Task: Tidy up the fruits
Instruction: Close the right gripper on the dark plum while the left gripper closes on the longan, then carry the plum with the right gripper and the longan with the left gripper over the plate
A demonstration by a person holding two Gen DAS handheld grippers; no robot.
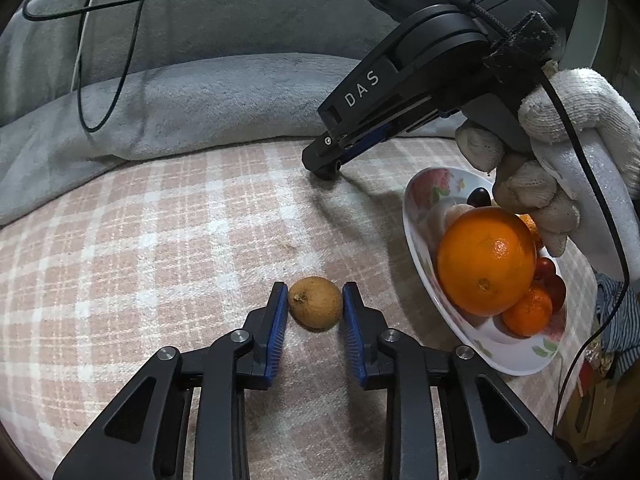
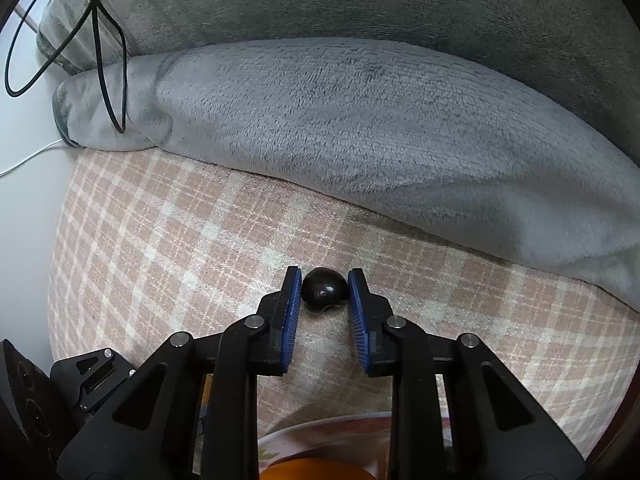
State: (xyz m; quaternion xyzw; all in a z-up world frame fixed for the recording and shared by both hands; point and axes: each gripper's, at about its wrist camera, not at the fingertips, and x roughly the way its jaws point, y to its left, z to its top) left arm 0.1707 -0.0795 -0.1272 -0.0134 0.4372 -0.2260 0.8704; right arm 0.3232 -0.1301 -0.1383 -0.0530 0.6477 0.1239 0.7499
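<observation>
Fruits lie on a bed covered by a pink checked sheet [image 1: 160,220]. The left gripper [image 1: 315,304] has its fingers [image 1: 276,320] closed narrowly on a small brown fruit [image 1: 315,307] resting on the sheet. The right gripper [image 2: 325,292], held by a gloved hand [image 1: 560,160], pinches a dark grape [image 2: 324,290] between its fingers [image 2: 291,304], down on the sheet near the grey blanket [image 2: 360,120]. A flowered plate [image 1: 500,356] beside the bed's right edge holds a big orange [image 1: 486,266], a small orange [image 1: 527,314] and other fruit.

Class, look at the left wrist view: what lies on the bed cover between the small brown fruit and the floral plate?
Nothing: between the brown fruit and the floral plate shows only bare plaid cover and the left gripper's blue pad.
</observation>
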